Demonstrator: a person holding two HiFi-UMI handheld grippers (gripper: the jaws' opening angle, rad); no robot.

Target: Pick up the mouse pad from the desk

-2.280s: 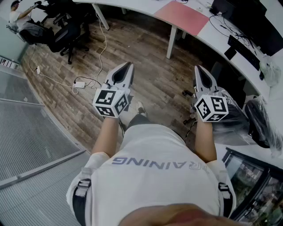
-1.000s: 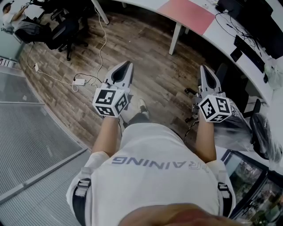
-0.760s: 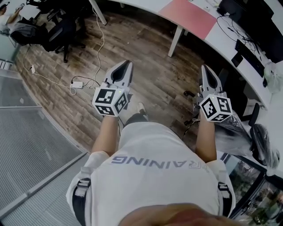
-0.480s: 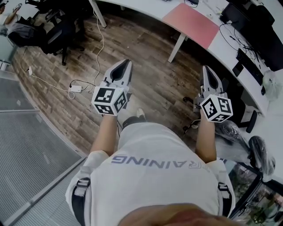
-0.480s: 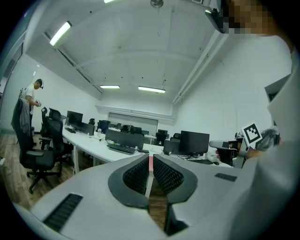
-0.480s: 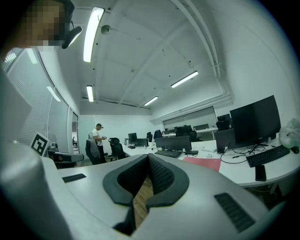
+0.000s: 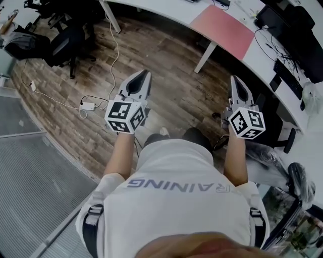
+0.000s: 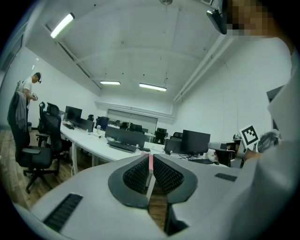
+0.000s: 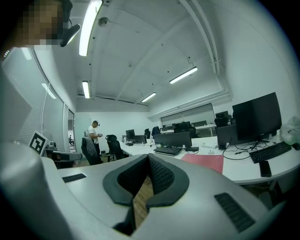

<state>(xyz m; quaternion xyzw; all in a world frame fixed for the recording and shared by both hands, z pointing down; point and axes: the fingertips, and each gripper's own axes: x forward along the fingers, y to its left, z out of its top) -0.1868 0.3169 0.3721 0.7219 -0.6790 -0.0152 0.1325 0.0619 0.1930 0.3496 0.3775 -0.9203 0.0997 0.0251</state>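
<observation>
The mouse pad (image 7: 222,23) is a flat pink-red rectangle on the long white desk (image 7: 166,7), ahead and slightly right of both grippers. In the right gripper view the mouse pad (image 9: 206,162) lies on the desk beyond the jaws. The left gripper (image 7: 143,75) and the right gripper (image 7: 235,80) are held out level over the wooden floor, well short of the desk. Both are shut with nothing between the jaws. The left gripper (image 8: 150,158) points at the desk, and the right gripper (image 9: 149,157) does too.
A white desk leg (image 7: 206,58) stands below the pad. Black monitors (image 7: 298,30) and cables crowd the desk's right end. Office chairs (image 7: 65,43) stand far left. A power strip (image 7: 87,106) with cords lies on the floor. A plastic-wrapped chair (image 7: 267,151) is close on the right.
The desk and pink pad have slid down and right in the head view as the person walks toward them. Both grippers keep the same pose and stay shut.
</observation>
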